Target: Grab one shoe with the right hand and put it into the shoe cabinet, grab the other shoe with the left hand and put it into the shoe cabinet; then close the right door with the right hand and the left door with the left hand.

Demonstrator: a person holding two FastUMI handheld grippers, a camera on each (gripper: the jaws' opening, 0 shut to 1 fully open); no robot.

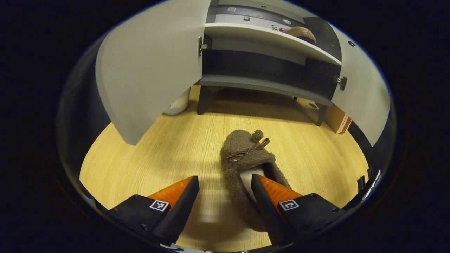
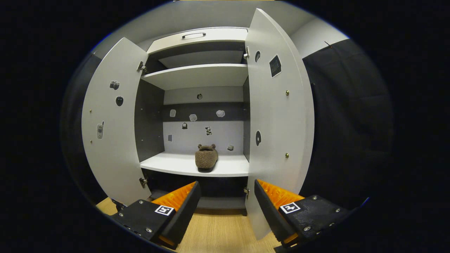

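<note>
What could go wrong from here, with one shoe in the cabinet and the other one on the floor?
1. The left claw is open around one side wall of the floor shoe, one finger inside it. Gripping only that soft wall, the shoe may sag or slip out.
2. The left door stands open beside the path to the shelf; the carried shoe could bump it.
3. The shelved shoe lies mid-shelf, so the second shoe might push it.

Fuzzy plush slipper (image 1: pixel 246 158) with a glossy ribbon bow (image 1: pixel 248 151); matt smooth cabinet doors (image 2: pixel 116 123); wood-grain floor (image 1: pixel 168 151).
</note>
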